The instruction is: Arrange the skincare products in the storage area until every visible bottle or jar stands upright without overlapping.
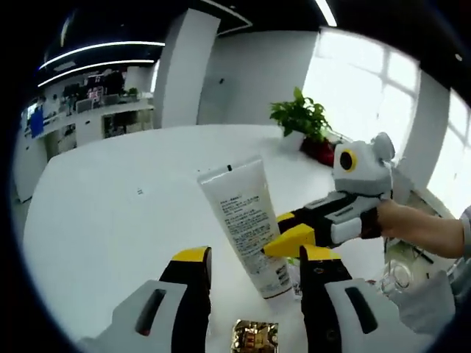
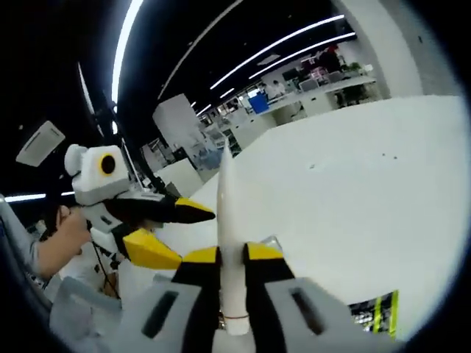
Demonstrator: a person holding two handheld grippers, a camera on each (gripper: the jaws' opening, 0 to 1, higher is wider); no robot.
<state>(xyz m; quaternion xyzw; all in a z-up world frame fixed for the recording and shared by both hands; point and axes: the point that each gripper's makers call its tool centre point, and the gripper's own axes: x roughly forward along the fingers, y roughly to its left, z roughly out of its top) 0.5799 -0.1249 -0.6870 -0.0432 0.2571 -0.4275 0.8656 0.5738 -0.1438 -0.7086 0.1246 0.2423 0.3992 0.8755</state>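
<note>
White table (image 1: 110,213), open office behind; right gripper (image 2: 232,254) clamps white tube (image 2: 229,243); left gripper (image 1: 254,257) wide.

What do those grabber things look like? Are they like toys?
A bit! The left gripper has black jaws with yellow tips and grey bodies with dark slots. The right gripper looks the same: black jaws, yellow tips, grey bodies. Each has a grey box on top with a round lens ringed in yellow. The person's sleeve looks grey.
</note>
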